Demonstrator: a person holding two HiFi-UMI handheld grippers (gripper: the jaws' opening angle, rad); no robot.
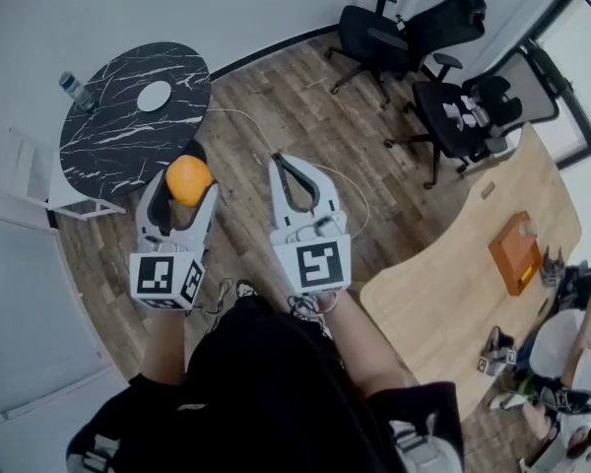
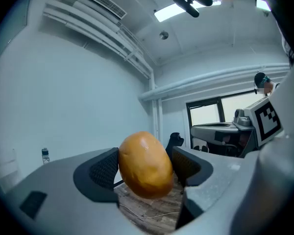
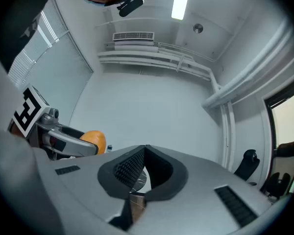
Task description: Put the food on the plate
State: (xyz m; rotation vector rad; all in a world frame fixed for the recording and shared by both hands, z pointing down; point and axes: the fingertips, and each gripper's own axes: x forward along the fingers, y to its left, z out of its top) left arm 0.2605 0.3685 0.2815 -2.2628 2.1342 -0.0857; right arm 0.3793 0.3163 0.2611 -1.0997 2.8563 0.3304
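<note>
Clamping food [image 1: 188, 179] (likely orange): left claw [image 2: 145, 164]

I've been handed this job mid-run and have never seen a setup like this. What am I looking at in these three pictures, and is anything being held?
There is no robot arm here. A person holds a hand tool with tongs in each hand. The head view looks down from the person's head. The other two views each ride on one tool and look along its tongs. The left gripper is clamped on a round orange food item, held in the air. The right gripper has its tongs closed with nothing between them. Ahead stands a round black marble table carrying a white plate and a water bottle. To the right is a wooden table with an orange box on it.
</note>
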